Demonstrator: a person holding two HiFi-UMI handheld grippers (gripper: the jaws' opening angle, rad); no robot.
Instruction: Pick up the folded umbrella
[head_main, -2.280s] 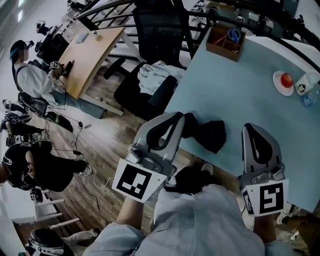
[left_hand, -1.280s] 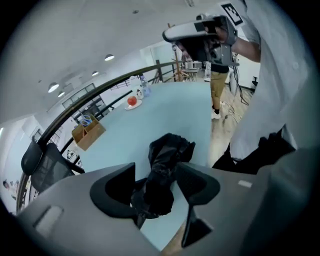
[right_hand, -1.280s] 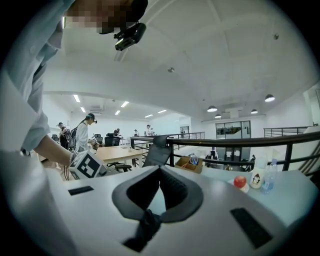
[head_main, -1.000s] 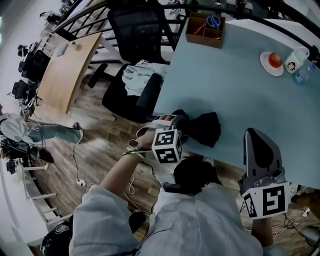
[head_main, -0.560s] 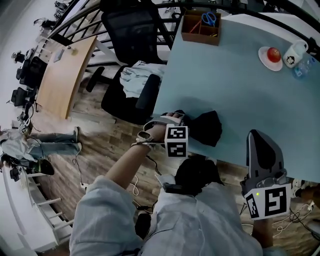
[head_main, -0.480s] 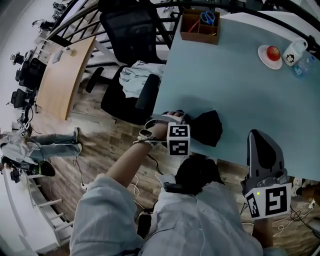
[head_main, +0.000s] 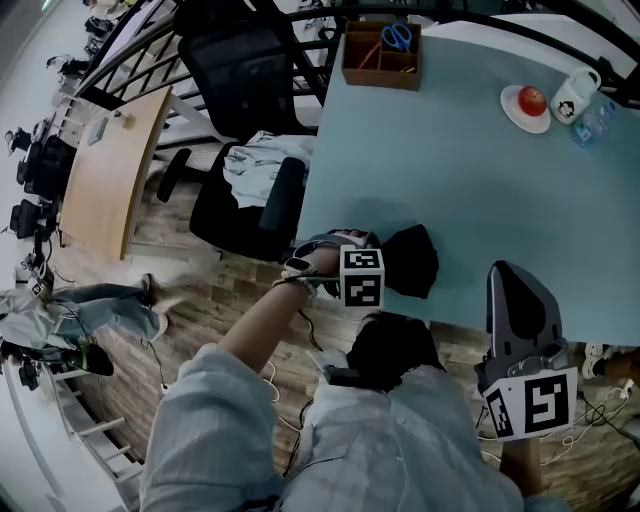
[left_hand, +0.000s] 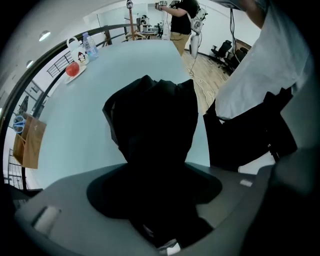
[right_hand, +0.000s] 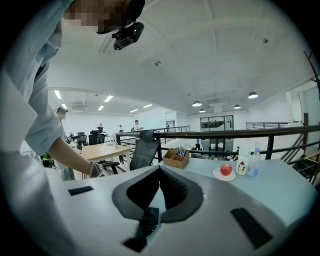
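One gripper is poised over its target, and the lift itself has not begun. The folded umbrella (head_main: 408, 262), a black bundle, lies on the pale blue table (head_main: 450, 150) at its near edge, close to the near left corner. It appears to rest with its full weight on the tabletop.

The left gripper (head_main: 340, 255) points straight down over the umbrella's left end. Its jaws have just been opening and now stand wide, and its own view shows the dark fabric (left_hand: 155, 125) filling the gap between them. Nothing shows the pads pressing on the fabric, so this reads as the approach, not yet a grip.

The right gripper (head_main: 508, 285) hangs off the table's near edge, well apart from the umbrella, with its jaws together on nothing.

By this reading, the reach is nearly done. Closing on the bundle and raising it clear of the table remain.
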